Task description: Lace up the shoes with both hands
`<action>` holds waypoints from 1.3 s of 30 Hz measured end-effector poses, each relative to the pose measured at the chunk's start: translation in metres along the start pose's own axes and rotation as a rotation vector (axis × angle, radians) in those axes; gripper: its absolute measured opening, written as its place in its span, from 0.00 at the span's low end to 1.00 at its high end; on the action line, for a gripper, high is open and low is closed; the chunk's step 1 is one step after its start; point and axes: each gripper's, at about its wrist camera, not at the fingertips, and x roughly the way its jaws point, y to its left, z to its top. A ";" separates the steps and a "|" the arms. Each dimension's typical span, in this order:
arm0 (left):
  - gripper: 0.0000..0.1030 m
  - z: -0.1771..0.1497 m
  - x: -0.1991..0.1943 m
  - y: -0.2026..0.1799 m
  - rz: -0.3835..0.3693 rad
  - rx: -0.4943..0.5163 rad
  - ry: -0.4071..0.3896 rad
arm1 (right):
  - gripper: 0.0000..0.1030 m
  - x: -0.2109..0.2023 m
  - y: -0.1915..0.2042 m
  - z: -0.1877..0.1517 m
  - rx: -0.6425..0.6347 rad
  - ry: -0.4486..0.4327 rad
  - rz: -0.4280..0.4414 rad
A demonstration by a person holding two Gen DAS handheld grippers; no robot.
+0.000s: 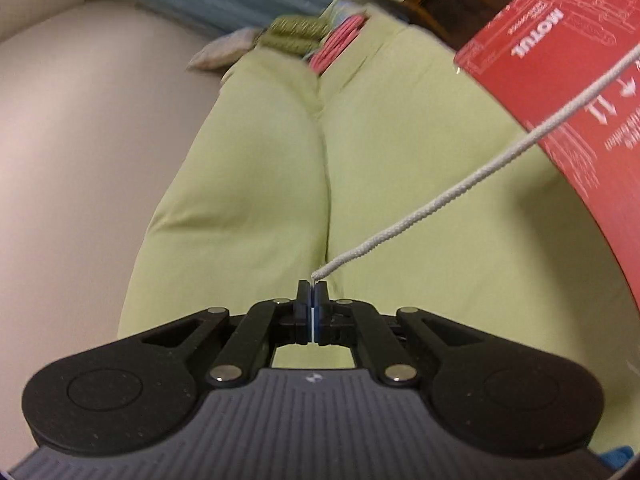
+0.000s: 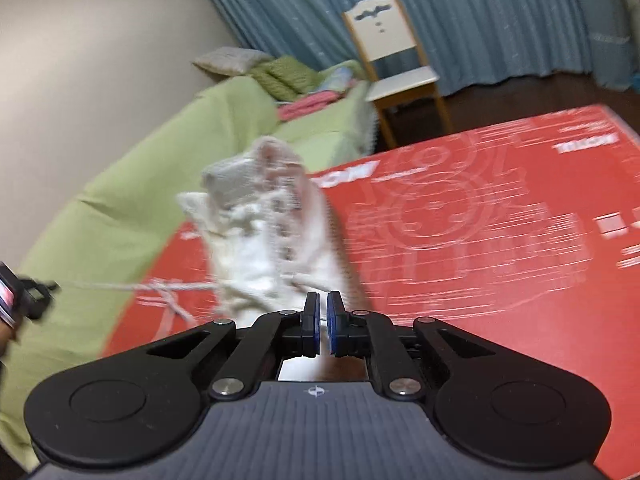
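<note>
- Nearest the left wrist camera, the left gripper [image 1: 311,289] has its jaws pressed fully together, pinching the end of a grey-white lace [image 1: 472,184] at the very tips.
- From that pinch the lace runs taut, up and to the right, across the edge of the red box [image 1: 568,92] and out of the frame.
- Behind it lies a green bed cover [image 1: 248,184], with folded green and pink cloths [image 1: 316,40] at its far end.
- In the right wrist view, the right gripper [image 2: 323,304] stands with a narrow gap between its blue pads [image 2: 315,328]; nothing shows between them, so it holds nothing.
- Just ahead of those tips sits the white shoe [image 2: 272,216], blurred, standing on the red box with its laced front facing the camera.
- A strand of lace leaves the shoe's lower eyelets and stretches left toward the left gripper, seen at that frame's left edge; a slack piece lies on the box beneath it.
- Judged from this, the step in hand is drawing the lace tight through an eyelet, the left side pulling outward.
- The next move likely calls for the right gripper to close on the free strand near the shoe's front, which needs a steadier aim at the thin lace while the left keeps tension so the shoe does not slide.
</note>
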 end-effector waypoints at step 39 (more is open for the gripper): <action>0.22 -0.010 0.094 0.050 -0.181 -0.256 0.041 | 0.14 0.056 0.123 0.008 -0.235 0.144 0.268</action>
